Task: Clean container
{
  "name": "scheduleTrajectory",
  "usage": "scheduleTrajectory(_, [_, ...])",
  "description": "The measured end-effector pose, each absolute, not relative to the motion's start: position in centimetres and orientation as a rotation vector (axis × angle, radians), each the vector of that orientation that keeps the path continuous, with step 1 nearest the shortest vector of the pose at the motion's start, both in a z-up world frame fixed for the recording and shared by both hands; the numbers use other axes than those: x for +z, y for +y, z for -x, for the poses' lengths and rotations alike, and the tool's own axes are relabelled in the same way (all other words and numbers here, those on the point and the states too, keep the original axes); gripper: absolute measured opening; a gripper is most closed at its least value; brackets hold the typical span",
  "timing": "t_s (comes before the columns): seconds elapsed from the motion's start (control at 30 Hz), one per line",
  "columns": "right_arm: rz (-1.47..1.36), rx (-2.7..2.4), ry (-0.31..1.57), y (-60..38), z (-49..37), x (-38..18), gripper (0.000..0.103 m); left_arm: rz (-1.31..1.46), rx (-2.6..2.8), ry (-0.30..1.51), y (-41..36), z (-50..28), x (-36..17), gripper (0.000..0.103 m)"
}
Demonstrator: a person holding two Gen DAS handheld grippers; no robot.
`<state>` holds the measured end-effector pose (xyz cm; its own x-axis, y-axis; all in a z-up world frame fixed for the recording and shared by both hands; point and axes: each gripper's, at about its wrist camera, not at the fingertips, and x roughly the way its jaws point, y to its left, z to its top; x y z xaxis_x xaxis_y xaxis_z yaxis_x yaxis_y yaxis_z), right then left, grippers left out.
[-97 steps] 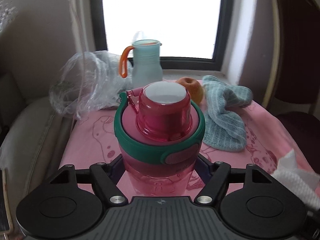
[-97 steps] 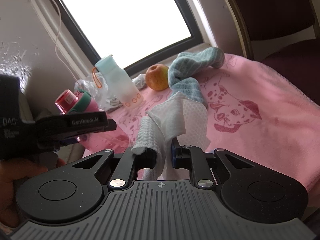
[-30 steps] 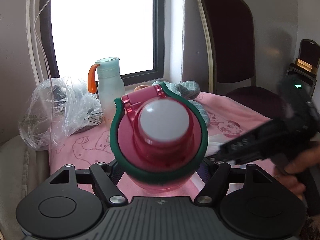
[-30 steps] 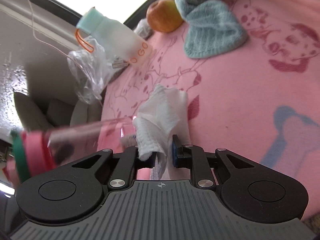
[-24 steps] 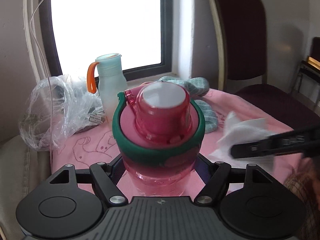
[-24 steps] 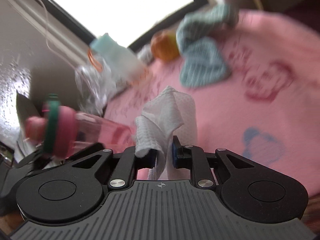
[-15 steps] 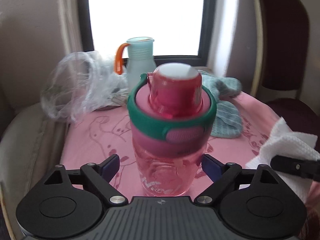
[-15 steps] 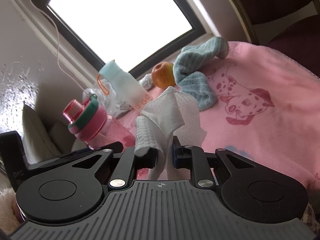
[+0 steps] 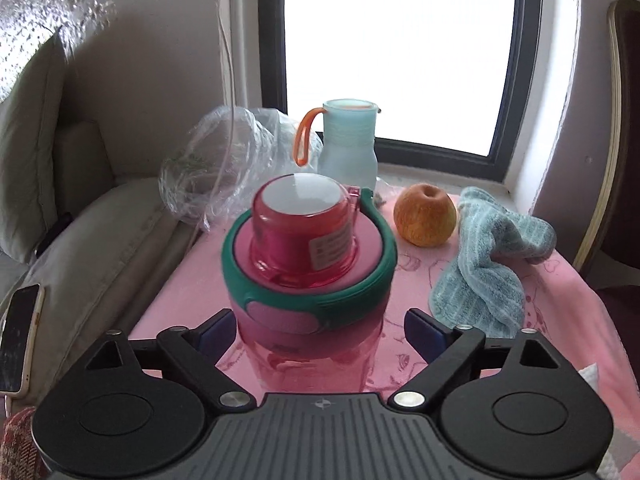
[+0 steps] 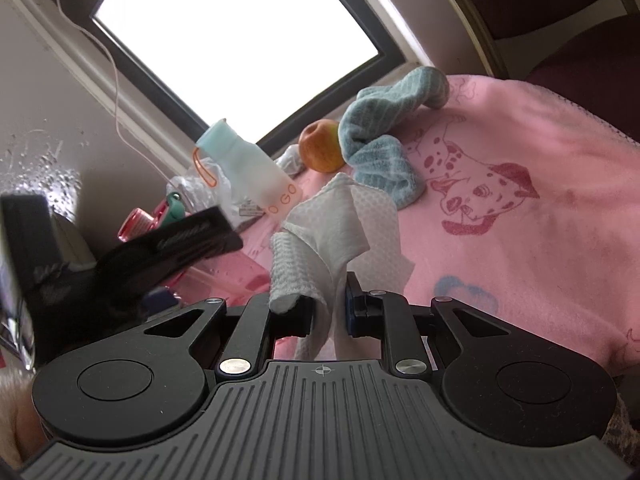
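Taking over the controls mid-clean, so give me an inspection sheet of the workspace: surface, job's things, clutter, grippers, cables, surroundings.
Surface: pink cloth with dog prints covers the table.
Job's things: pink bottle, cap on, standing upright; white wipe.
Clutter: pale blue bottle with orange loop, apple, blue towel, clear plastic bag, all toward the window.
Grippers: left gripper has just been opening, pads clear of the pink bottle between them; right gripper shut on the white wipe.
Cables: thin white cord hanging beside the window.
Surroundings: window, beige sofa with phone, dark chair.
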<state>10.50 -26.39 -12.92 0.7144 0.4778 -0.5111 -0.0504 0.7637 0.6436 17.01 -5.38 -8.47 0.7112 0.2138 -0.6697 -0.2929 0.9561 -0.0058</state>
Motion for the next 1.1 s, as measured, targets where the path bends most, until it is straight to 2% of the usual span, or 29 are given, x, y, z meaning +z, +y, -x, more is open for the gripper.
scheduleTrajectory(0.03, [-0.643, 0.314, 0.723, -26.4, -10.4, -12.9, 0.022, 0.12, 0.273, 0.743, -5.1, -17.1, -8.5, 0.087])
scheduleTrajectory(0.1, [-0.639, 0.31, 0.721, -26.5, -10.3, -12.8, 0.022, 0.12, 0.263, 0.752, -4.5, -17.1, -8.4, 0.072])
scheduleTrajectory(0.13, [-0.638, 0.308, 0.72, -26.5, -10.3, -12.8, 0.022, 0.122, 0.249, 0.755, -4.1, -17.1, -8.4, 0.071])
scheduleTrajectory(0.5, [-0.601, 0.327, 0.717, -25.1, -10.3, -12.0, 0.022, -0.023, -0.174, 0.724, 0.1, -16.3, -8.9, 0.071])
scheduleTrajectory(0.73, [-0.581, 0.364, 0.717, -23.5, -10.8, -11.4, 0.022, -0.199, -0.539, 0.608, 3.3, -13.6, -9.7, 0.071])
scheduleTrajectory(1.1, [-0.557, 0.49, 0.794, -20.3, -14.6, -10.9, 0.022, -0.181, -0.537, 0.504, 5.8, -9.3, -11.4, 0.071])
